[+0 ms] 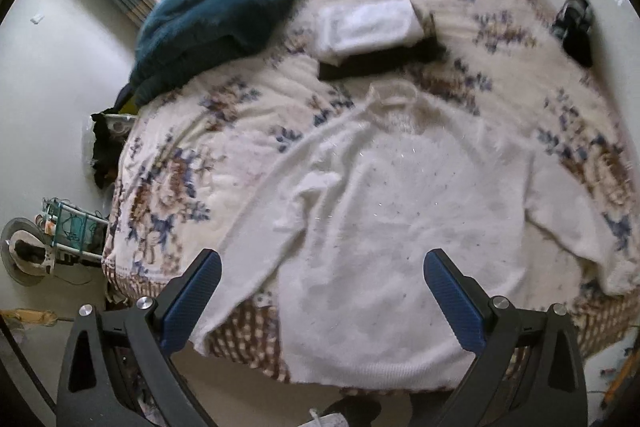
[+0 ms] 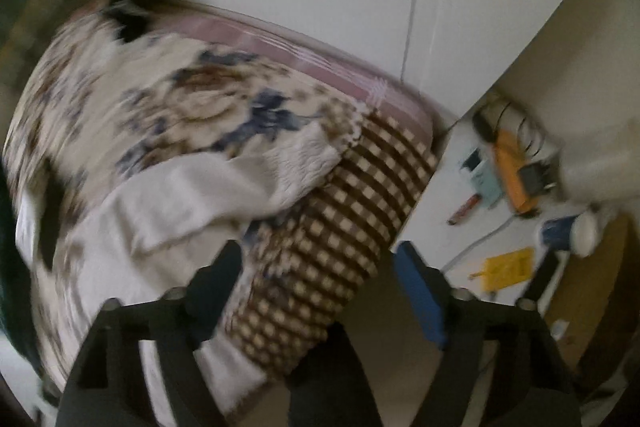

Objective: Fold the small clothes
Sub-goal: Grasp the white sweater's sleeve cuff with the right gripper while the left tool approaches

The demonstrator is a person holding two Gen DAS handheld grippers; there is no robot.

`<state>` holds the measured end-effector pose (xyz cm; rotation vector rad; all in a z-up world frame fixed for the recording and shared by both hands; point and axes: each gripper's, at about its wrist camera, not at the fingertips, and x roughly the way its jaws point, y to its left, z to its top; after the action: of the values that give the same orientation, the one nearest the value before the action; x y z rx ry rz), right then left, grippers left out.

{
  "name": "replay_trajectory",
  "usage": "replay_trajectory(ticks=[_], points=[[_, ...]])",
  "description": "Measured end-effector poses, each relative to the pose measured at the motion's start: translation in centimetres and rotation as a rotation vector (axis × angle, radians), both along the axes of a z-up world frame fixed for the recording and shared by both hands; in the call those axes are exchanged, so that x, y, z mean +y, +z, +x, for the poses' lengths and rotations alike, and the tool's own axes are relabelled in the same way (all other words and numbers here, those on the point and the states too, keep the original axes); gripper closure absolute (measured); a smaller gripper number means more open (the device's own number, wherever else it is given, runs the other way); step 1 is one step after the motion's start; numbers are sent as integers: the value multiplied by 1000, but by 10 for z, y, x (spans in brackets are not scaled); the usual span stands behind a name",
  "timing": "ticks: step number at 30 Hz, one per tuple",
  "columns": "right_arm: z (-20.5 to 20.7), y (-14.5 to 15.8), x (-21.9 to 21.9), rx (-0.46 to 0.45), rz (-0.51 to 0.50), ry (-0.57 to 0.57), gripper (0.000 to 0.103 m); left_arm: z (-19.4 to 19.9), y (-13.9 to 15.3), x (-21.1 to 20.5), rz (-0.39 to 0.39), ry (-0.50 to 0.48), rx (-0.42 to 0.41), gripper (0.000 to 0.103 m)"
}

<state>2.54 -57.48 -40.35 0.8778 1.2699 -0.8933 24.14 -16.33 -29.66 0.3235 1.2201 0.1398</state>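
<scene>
A fuzzy white long-sleeved sweater lay spread flat on a floral cream, brown and blue blanket covering the bed, filling the centre and lower middle of the left wrist view, its collar toward the top of the frame and its hem hanging over the blanket's brown-and-cream checked border at the bottom. The left gripper hung above the hem with its blue-padded fingers spread wide apart — nothing between them, no pad touching the knit. Above the sweater, in the upper middle, a folded white cloth rested on a folded dark garment, and a rumpled teal plush blanket was heaped at the upper left. A small black-and-white item sat at the upper right near the wall. In the blurred right wrist view, one sweater sleeve crossed the middle left, ending near the checked border. The right gripper stood over that border at the bed's edge, jaws parted and holding nothing — floor clutter, including a yellow paper, showed at the right.
</scene>
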Motion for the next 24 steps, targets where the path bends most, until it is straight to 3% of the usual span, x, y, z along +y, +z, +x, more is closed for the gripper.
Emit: replay_trajectory(ticks=[3,6,9,10,11,13,17,19,22,24], points=[[20,-80,-42,32,-11,-13,27,23,-60,-19,31,11,51,0],[42,-157,-70,62,33,24,27,34,-101,-26,38,36,80,0],[58,-215,-82,77,99,62,27,45,-144,-36,48,53,114,0],[60,-230,-83,68,128,65,35,49,-162,-40,56,54,128,0],[60,-236,-84,38,132,64,62,51,-174,-45,57,51,135,0],[56,-228,-82,24,55,64,95,55,-190,-51,64,44,146,0],[28,-213,-94,66,-68,-32,96,59,-211,-62,47,21,155,0],[17,-228,-102,64,16,-55,91,61,-219,-67,42,6,158,0],[2,-228,-107,6,64,-116,57,61,-227,-72,37,-15,165,0],[-17,-220,-107,-68,51,-219,50,61,-229,-70,31,-20,158,0]])
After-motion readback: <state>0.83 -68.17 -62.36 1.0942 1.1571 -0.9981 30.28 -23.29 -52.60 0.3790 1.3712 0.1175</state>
